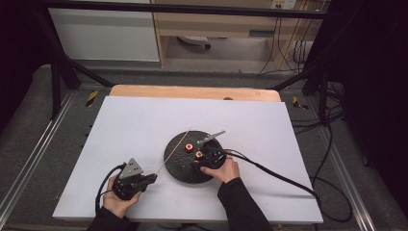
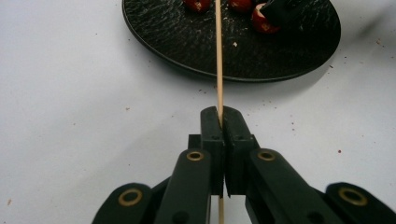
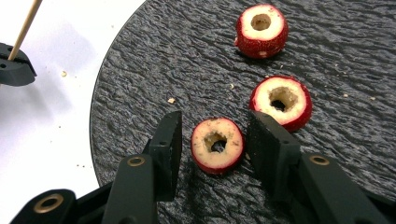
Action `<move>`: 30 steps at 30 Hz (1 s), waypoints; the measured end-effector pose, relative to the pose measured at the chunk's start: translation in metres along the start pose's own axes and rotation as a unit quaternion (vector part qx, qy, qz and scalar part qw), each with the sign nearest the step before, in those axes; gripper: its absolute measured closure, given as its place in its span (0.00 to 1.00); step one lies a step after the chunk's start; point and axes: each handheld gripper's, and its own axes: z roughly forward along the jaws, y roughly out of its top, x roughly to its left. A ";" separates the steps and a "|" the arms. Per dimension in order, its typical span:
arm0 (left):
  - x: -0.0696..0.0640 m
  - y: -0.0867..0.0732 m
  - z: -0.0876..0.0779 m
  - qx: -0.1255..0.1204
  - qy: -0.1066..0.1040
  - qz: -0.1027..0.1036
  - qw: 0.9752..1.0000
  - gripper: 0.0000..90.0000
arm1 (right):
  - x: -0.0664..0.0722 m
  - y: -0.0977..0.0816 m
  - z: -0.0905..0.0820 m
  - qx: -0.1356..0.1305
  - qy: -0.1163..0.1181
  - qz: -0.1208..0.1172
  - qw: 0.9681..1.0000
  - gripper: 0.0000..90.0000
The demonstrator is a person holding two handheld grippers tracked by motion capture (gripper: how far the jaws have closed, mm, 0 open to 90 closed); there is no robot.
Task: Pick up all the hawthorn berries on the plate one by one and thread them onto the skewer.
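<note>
Right gripper (image 3: 212, 140) half open, straddling cored fruit (image 3: 217, 144) on plate (image 3: 140, 84), pads not touching yet. Close squarely, gently (soft flesh). Left gripper (image 2: 219, 122) clamps skewer (image 2: 218, 60), tip over plate.

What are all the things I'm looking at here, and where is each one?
Fruit rings: three, red skin, pale flesh, cored; on the plate, one between the right gripper's jaws, not yet pinched.
Plate: one, black, round, textured; middle of the board.
Skewer: one, pale wood; clamped in the left gripper, reaching over the plate.
Board: one, white; on the wooden table.
Left gripper: black, shut on the skewer, left of the plate.
Right gripper: black, open around one ring.
Hands: two, dark sleeves, bottom edge.
</note>
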 end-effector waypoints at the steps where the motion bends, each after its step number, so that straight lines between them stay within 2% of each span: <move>1: 0.000 0.000 0.000 0.001 0.000 0.000 1.000 0.98 | 0.001 0.000 0.000 0.001 0.001 0.001 1.000 0.63; 6: 0.000 0.000 0.000 0.002 0.000 0.001 1.000 0.98 | 0.001 -0.001 0.000 0.004 -0.004 -0.009 1.000 0.67; 10: 0.000 0.000 0.001 0.003 0.000 0.001 1.000 0.98 | 0.002 -0.002 0.001 0.000 -0.007 -0.018 1.000 0.67; 14: 0.000 0.000 0.001 0.003 0.000 0.001 1.000 0.98 | 0.002 -0.003 0.003 0.008 -0.010 -0.025 1.000 0.67; 22: -0.001 0.000 0.000 0.001 0.001 0.001 1.000 0.98 | 0.002 -0.003 0.001 0.004 -0.007 -0.022 1.000 0.69; 30: -0.002 0.000 -0.001 -0.007 0.001 -0.001 1.000 0.98 | 0.003 0.002 -0.021 -0.038 0.001 -0.012 0.999 0.69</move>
